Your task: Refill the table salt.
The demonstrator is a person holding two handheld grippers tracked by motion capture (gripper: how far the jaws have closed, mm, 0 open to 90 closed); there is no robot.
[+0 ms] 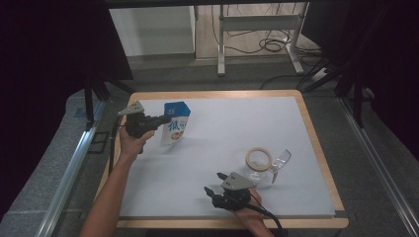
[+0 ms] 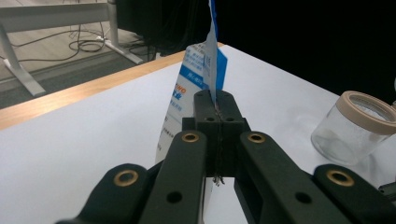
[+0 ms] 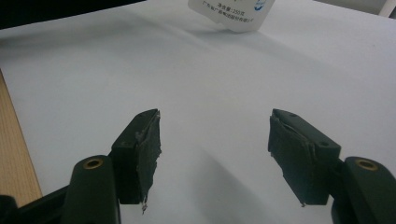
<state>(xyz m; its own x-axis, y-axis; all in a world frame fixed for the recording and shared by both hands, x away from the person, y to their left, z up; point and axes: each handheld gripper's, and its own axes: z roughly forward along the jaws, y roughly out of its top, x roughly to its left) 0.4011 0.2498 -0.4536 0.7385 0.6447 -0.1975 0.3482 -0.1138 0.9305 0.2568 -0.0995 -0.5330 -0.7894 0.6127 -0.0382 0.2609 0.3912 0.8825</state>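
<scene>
Mat centre free btwn milk carton [image 1: 176, 123] & jar [image 1: 259, 163]; lid [image 1: 281, 163] beside jar.

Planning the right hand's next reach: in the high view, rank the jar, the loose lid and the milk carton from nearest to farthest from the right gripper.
1. The jar, just up and right of the right gripper.
2. The loose lid, leaning at the jar's right side, slightly farther.
3. The milk carton, far up-left, pinched at its top by the left gripper.
</scene>
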